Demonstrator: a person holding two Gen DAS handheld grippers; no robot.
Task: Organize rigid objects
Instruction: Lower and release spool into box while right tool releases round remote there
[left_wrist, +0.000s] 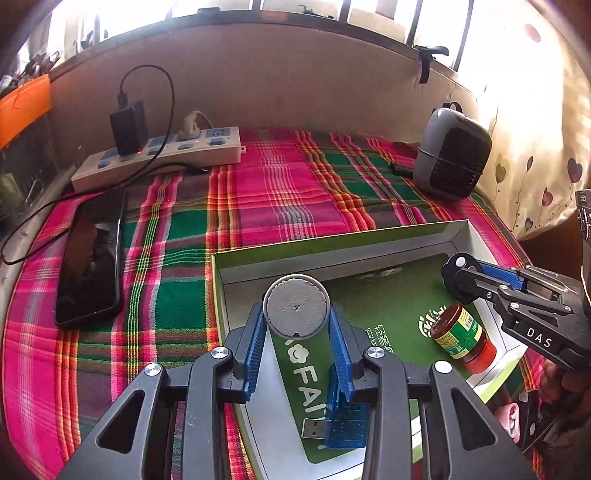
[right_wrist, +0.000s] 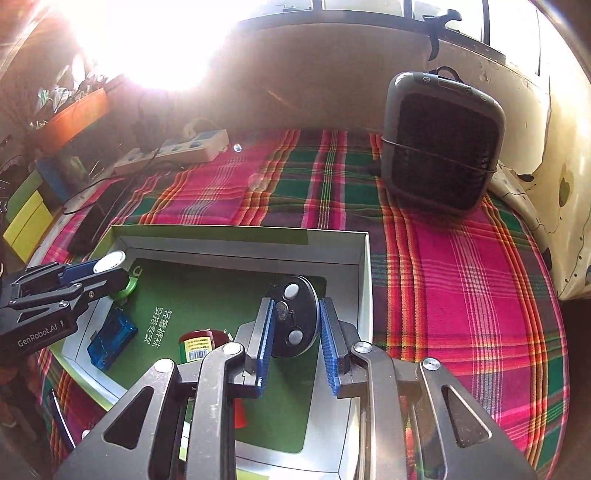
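While clamped in the left gripper (left_wrist: 296, 321), green tube (left_wrist: 297, 314) upright, silver cap up.

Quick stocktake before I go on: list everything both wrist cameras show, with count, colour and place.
box: 1, green-rimmed, white walls, on cloth
green tube: 1, held over box
black disc: 1, held over box
jar: 1, red, green label, lying in box
USB gadget: 1, blue, in box
phone: 1, black, left on cloth
power strip: 1, white, back left
fan: 1, grey, back right
plaid cloth: 1, pink-green
left gripper: shut on tube
right gripper: shut on disc
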